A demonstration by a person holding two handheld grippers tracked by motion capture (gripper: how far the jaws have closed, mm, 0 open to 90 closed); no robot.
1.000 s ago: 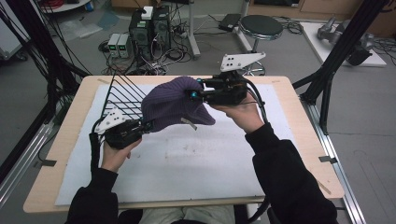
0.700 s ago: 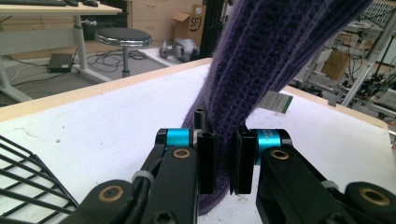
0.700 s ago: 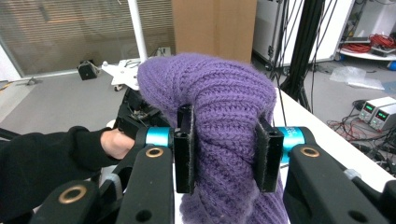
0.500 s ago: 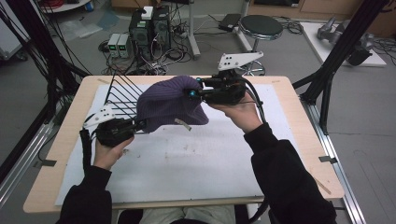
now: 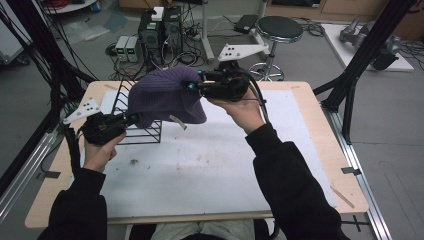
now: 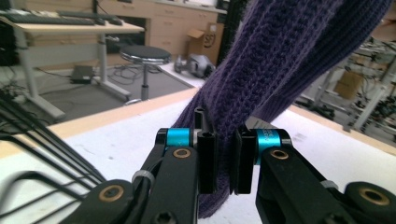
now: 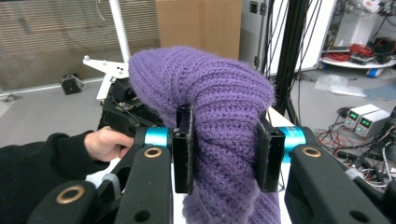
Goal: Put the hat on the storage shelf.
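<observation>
Since the earlier frame the hat has risen and shifted left, now hanging over the rack. Both the left gripper and right gripper pinch its knit, fingers nearly closed. Lowering it onto the rack remains.

The purple ribbed knitted beanie hung stretched in the air above the counter, bunched into thick folds (a small pale label dangled from its lower edge), its crown uppermost and its open rim drooping down.
</observation>
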